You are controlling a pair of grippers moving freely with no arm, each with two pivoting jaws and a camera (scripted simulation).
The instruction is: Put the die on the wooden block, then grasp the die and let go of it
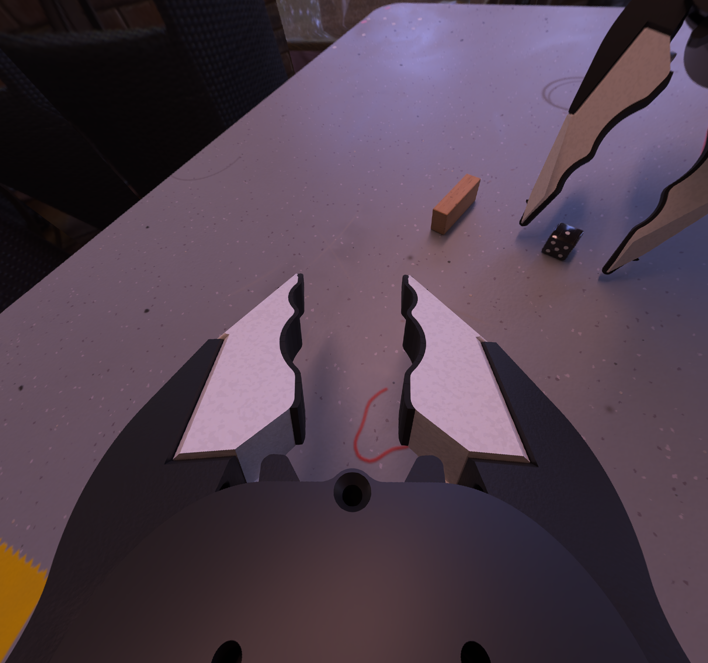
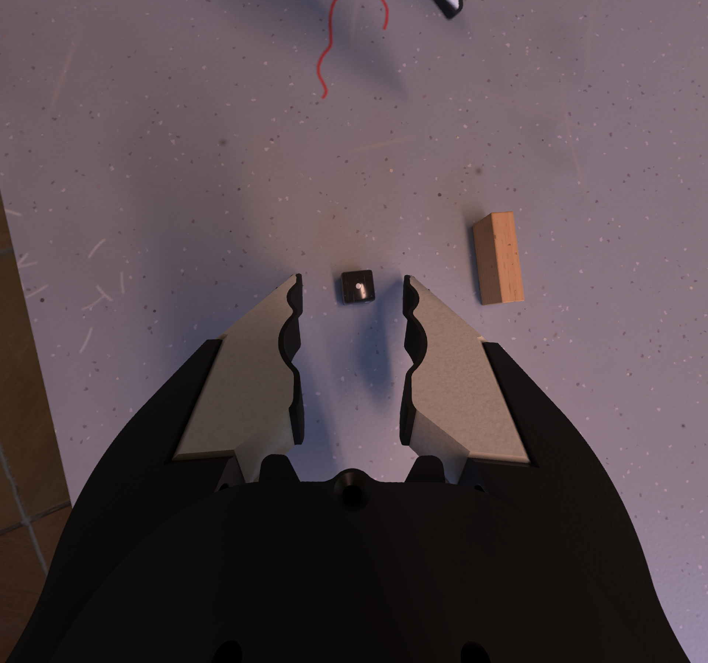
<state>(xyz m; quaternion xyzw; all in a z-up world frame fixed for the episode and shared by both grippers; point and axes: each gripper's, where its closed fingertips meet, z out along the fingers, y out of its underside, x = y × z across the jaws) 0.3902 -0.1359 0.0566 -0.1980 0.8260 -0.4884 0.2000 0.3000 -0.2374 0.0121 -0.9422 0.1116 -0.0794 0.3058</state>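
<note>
A small black die (image 2: 357, 286) with white pips lies on the speckled grey table (image 2: 191, 146). My right gripper (image 2: 352, 280) is open and points down, its fingertips on either side of the die, just above it. In the left wrist view the die (image 1: 562, 247) lies between the right gripper's tips (image 1: 563, 246). A wooden block (image 2: 498, 258) lies flat on the table to the right of the die; in the left wrist view it (image 1: 456, 203) lies left of the die. My left gripper (image 1: 352, 280) is open and empty, low over the table, well short of both.
A thin red string (image 2: 344, 27) lies on the table beyond the die and under my left gripper (image 1: 369, 430). The table's left edge (image 1: 191, 169) drops off to dark wicker chairs (image 1: 153, 70). Tiled floor (image 2: 23, 376) shows past the table edge.
</note>
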